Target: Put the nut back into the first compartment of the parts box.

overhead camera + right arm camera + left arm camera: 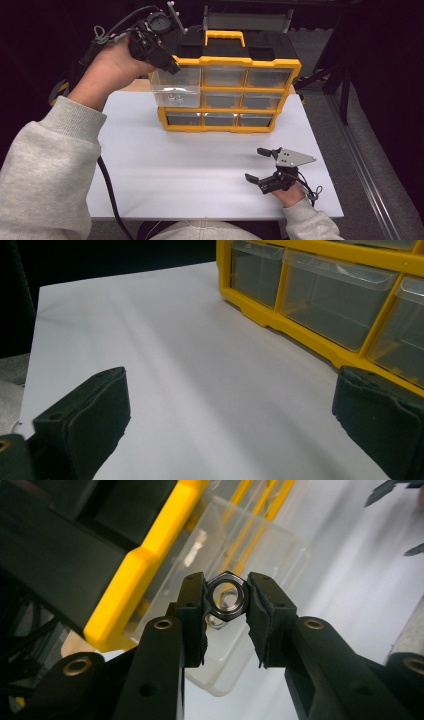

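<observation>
A hex nut (227, 597) was clamped between the pads of the left gripper (227, 600), its flats pressed on both sides and its hole facing the camera in the left gripper view. In the high view the left gripper (167, 62) was held up at the top-left corner of the yellow organizer (250, 61), just above a clear drawer (175, 86) that had been pulled out of the top row on that side. Directly beyond the gripped nut, inside the open drawer (250, 545), further small metal parts (175, 97) could be made out lying on the drawer floor; their exact kind could not be told. The yellow frame edge (145, 565) was seen to the left of the jaws in the left gripper view, close beside them.

The right gripper (265, 167) was rested low on the white table (200, 165), well apart from the left one and in front of the organizer's right half. Its jaws were spread wide, and nothing was held between them: in the right gripper view only bare table surface (200, 380) was seen between the two pads (95, 410). The lower drawers of the organizer (325, 305) were seen ahead and to the right of that gripper, all pushed in.
</observation>
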Tool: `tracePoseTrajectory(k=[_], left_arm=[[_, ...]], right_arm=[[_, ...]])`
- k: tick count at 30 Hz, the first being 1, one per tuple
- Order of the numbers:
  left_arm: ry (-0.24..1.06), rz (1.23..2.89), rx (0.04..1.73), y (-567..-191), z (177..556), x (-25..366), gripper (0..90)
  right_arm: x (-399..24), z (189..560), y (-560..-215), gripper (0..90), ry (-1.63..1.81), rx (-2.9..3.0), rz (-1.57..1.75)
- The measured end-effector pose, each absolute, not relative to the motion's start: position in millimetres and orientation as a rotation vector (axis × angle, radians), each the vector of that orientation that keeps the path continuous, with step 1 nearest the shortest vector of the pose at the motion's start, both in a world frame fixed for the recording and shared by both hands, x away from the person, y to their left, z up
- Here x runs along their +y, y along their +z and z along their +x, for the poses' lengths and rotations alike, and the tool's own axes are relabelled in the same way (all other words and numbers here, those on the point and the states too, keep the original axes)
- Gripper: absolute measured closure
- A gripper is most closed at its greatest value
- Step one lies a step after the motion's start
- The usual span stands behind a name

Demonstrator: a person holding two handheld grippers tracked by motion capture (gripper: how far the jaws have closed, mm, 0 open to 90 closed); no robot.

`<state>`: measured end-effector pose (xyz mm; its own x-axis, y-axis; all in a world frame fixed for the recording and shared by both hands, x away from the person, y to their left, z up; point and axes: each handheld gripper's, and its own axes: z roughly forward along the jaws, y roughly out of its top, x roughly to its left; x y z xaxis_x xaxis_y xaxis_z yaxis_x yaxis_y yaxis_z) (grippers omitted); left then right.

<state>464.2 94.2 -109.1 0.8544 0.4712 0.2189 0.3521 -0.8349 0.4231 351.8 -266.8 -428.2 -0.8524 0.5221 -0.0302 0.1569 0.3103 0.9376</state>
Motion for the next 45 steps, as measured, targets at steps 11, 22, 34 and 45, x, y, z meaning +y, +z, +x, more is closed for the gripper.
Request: tracePoseTrajectory(k=[11,22,34,45], left_arm=[[0.408,2.687,0.682,-128.3,487.2,97.9,69.4],[0.289,2.727,0.675,-152.8,504.8,98.3,69.4],[0.201,2.821,0.674,-171.4,512.3,90.1,69.2],[0.210,2.861,0.701,-178.0,517.2,86.6,69.2]], right_arm=[[-266.7,351.8,-428.6,2.4,1.556,2.260,0.608],[-266.9,352.4,-428.6,2.4,1.552,2.265,0.608],[-266.8,353.6,-429.8,2.4,1.548,2.273,0.607],[-267.3,353.6,-429.5,2.4,1.553,2.270,0.609]])
